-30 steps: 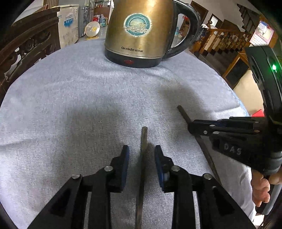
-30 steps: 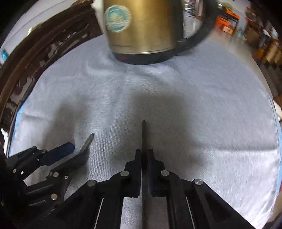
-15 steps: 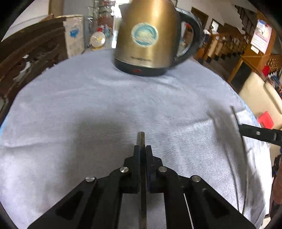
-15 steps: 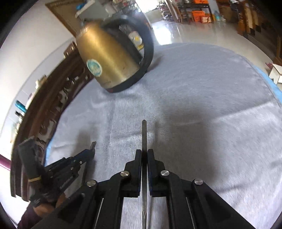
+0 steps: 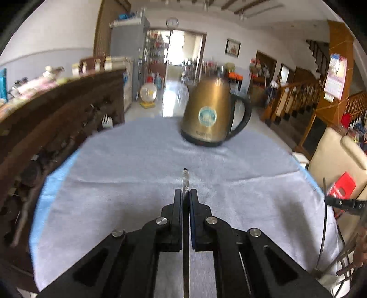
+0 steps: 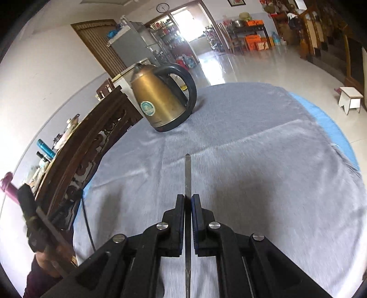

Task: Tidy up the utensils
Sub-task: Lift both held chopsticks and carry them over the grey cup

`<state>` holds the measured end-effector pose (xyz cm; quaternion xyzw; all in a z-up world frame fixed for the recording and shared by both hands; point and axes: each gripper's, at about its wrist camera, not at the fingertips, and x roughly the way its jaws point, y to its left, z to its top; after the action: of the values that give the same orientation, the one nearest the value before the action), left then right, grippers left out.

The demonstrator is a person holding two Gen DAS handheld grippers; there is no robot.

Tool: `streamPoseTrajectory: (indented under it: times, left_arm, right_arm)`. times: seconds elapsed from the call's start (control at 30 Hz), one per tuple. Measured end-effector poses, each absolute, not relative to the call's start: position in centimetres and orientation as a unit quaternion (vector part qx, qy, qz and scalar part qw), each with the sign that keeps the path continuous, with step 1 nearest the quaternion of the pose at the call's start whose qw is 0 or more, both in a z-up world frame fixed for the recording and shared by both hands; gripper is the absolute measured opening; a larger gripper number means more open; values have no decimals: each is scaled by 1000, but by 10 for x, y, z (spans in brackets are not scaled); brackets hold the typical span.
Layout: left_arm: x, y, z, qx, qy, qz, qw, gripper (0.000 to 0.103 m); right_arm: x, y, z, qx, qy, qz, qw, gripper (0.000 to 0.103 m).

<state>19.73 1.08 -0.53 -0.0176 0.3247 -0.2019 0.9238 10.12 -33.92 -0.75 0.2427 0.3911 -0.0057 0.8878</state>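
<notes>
Both grippers held a thin metal utensil above the grey cloth.

The left gripper (image 5: pixel 186 194) was clamped on a flat metal strip (image 5: pixel 185 178) poking ahead of its jaws, kettle (image 5: pixel 212 119) beyond; only this view caught a red stool (image 5: pixel 341 188) at right. The right gripper (image 6: pixel 188 199) pinched a second strip (image 6: pixel 187 174); only its view showed a white stool (image 6: pixel 349 99) far right.

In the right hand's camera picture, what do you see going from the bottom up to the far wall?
Black right gripper → thin flat metal utensil pinched in its fingers → grey cloth-covered round table → brass-coloured electric kettle with black handle → grey refrigerator → round wall clock.
</notes>
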Motion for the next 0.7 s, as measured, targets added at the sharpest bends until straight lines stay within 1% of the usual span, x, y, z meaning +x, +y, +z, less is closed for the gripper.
streamPoseTrajectory:
  times: [0.17, 0.33, 0.5, 0.7]
  left_arm:
    - [144, 35, 27, -35, 280, -207, 937, 5]
    - [104, 42, 40, -17, 256, -216, 942, 5]
    - [92, 50, 44, -40, 259, -217, 940, 5]
    - [79, 44, 50, -37, 252, -216, 942, 5]
  right_arm:
    - [44, -332, 14, 225, 384, -15, 895, 7]
    - [3, -324, 29, 213, 375, -16, 902, 7]
    - [-27, -326, 36, 224, 369, -19, 902, 7]
    - [-48, -335, 36, 233, 363, -22, 902, 7]
